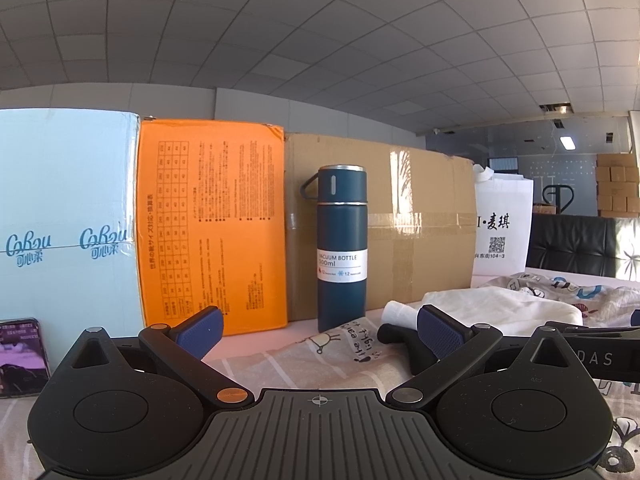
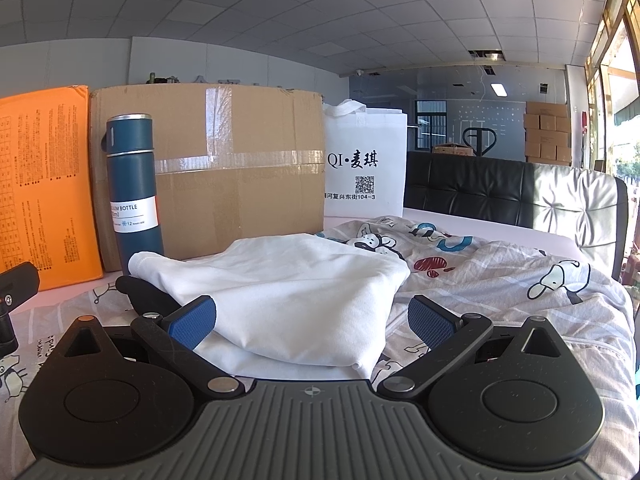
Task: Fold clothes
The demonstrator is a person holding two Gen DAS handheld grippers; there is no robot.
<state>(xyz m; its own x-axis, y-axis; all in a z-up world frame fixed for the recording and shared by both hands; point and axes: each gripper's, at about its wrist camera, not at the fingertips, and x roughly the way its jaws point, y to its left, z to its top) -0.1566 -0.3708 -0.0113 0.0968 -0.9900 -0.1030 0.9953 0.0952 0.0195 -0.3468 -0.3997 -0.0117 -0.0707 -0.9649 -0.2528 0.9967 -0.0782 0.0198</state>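
Your white garment [image 2: 280, 296] lies bunched on the cartoon-print bedsheet [image 2: 500, 280], just ahead of your right gripper [image 2: 312, 316], whose jaws are spread wide and empty. Your left gripper [image 1: 320, 330] is likewise agape. Behind stands a blue flask [image 1: 342, 248] labelled "VACUUM BOTTLE 500ml", a taped cardboard box [image 1: 420, 216], and a white bag [image 2: 364, 168] reading "QI·麦琪".

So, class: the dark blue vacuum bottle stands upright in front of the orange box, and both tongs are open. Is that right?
Not quite. In the right wrist view the dark blue vacuum bottle stands upright in front of the taped brown cardboard box, not the orange one. Both tongs, left and right, are open.
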